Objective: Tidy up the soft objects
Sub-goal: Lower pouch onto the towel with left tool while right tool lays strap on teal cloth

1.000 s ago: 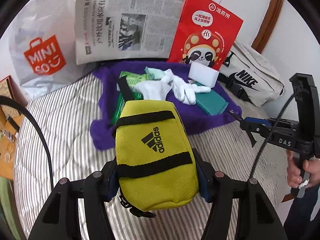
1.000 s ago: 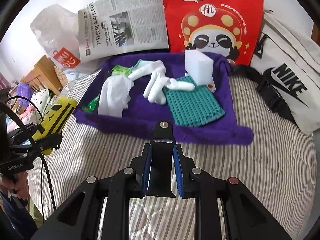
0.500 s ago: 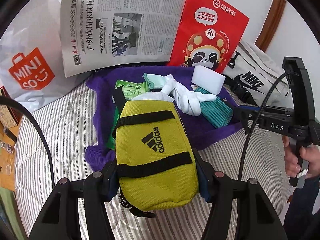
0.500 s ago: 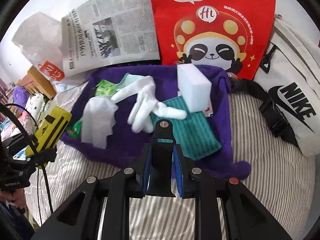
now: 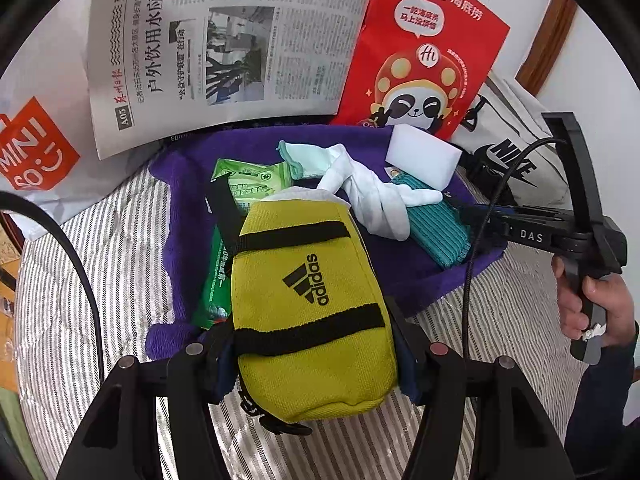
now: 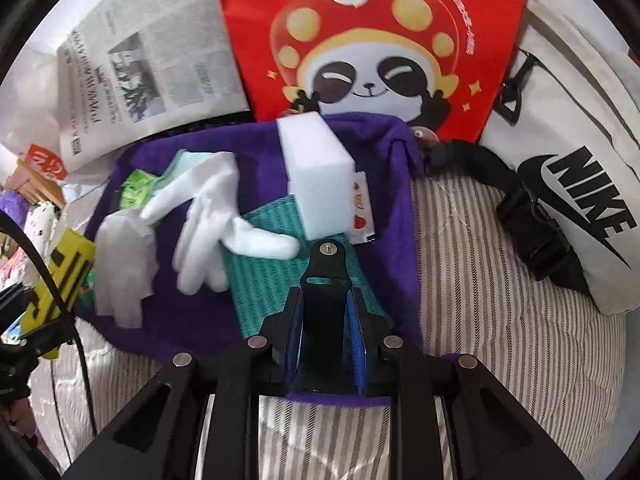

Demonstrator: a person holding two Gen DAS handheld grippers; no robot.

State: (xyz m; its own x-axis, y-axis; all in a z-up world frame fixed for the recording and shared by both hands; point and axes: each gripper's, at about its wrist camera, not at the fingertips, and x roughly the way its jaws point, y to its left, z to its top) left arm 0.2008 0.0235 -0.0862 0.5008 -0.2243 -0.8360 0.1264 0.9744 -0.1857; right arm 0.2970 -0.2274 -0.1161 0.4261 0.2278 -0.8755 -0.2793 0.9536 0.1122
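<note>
My left gripper (image 5: pixel 316 356) is shut on a yellow Adidas pouch (image 5: pixel 310 304) and holds it above the near edge of a purple towel (image 5: pixel 188 220). On the towel lie white gloves (image 6: pixel 208 220), a white sponge block (image 6: pixel 316 184), a teal ribbed cloth (image 6: pixel 276 280), a white tissue (image 6: pixel 124 276) and green wipe packs (image 5: pixel 252 180). My right gripper (image 6: pixel 324 336) is shut with nothing between its pads, low over the teal cloth. It also shows in the left wrist view (image 5: pixel 472 216). The pouch shows at the left in the right wrist view (image 6: pixel 60 280).
Everything rests on a striped bedcover (image 6: pixel 480 320). A newspaper (image 5: pixel 224 48), a red panda paper bag (image 5: pixel 420 60) and a white Miniso bag (image 5: pixel 36 152) stand behind the towel. A white Nike bag (image 6: pixel 568 200) with a black strap lies to the right.
Both grippers have moved forward toward the towel. The right gripper now hangs over the teal cloth, and the left has carried the pouch over the towel's near edge.
</note>
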